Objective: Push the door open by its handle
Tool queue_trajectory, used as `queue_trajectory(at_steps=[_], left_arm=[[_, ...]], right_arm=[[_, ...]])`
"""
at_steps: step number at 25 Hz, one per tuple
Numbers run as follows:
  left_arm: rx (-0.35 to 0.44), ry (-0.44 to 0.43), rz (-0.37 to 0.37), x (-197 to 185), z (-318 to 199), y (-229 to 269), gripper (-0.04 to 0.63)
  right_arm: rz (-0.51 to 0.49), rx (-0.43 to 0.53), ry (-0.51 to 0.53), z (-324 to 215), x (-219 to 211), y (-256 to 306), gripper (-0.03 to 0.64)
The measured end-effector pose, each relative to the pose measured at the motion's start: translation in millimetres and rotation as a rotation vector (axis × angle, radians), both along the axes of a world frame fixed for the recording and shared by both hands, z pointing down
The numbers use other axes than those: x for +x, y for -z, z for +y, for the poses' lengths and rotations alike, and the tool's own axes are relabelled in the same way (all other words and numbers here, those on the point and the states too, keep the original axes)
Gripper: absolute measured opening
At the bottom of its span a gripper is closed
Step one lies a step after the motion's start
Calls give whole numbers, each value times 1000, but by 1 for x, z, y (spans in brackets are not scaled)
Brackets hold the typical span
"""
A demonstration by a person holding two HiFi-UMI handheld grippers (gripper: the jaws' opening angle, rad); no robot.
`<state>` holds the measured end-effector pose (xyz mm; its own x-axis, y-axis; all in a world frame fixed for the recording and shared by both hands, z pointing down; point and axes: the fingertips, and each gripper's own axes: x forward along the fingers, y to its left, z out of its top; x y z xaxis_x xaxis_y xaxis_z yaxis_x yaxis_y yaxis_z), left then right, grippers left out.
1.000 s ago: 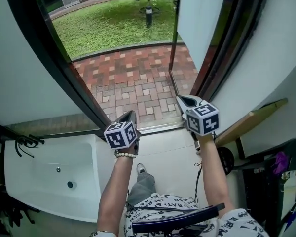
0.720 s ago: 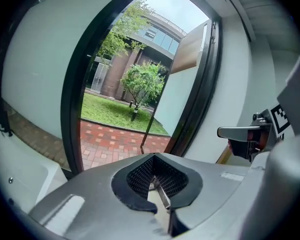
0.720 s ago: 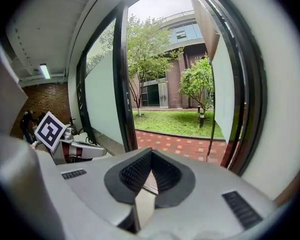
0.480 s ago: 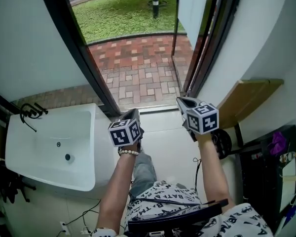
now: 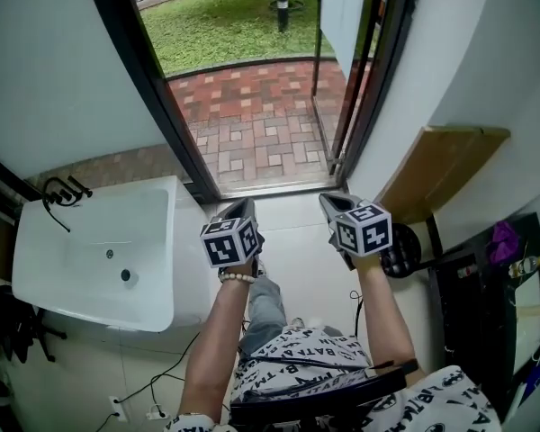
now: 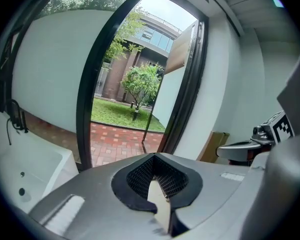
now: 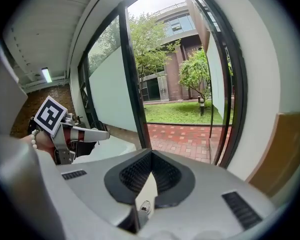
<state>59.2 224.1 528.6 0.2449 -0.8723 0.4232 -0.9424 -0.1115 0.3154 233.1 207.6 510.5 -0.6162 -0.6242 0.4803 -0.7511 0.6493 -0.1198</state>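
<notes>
Door [image 5: 344, 7]: swung outward past the door frame [image 5: 157, 93], standing at the frame's right side, over the brick paving [image 5: 252, 124]; opening looks fully clear.
Handle: not made out in any view; hidden or too small to tell.
Left gripper [image 5: 238, 207]: jaws closed together, nothing between them; held inside the room, short of the frame's threshold, apart from the door.
Right gripper [image 5: 333, 201]: jaws likewise pressed together and empty; inside the frame, nearer its right jamb, not touching the door.
Sink [image 5: 36, 282]: white basin, left of the frame, inside the room.
Wooden board [image 5: 441, 165]: leaning on the wall right of the frame.
Task status (judgement): door already open; little or no pushing left unless wider swing wanted.
Handling (judgement): tall framed panel, likely heavy and rigid, turning on hinges; steady push rather than a jab.
Contact point (judgement): at the handle, on the side away from the hinges, for best leverage; closed jaw tips as a blunt pusher.
Risk (judgement): smooth handle, jaw tips liable to slip off sideways.
</notes>
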Motion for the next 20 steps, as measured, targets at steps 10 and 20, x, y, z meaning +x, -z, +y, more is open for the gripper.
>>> queue_trajectory(at_steps=[10,20], left_arm=[[18,-5,-5,-7,4,7,-5],[26,-6,0,-10,5,10,-5]], right_arm=[[10,12,3,12,-12,4,6],[14,25,5,13,-19,6,8]])
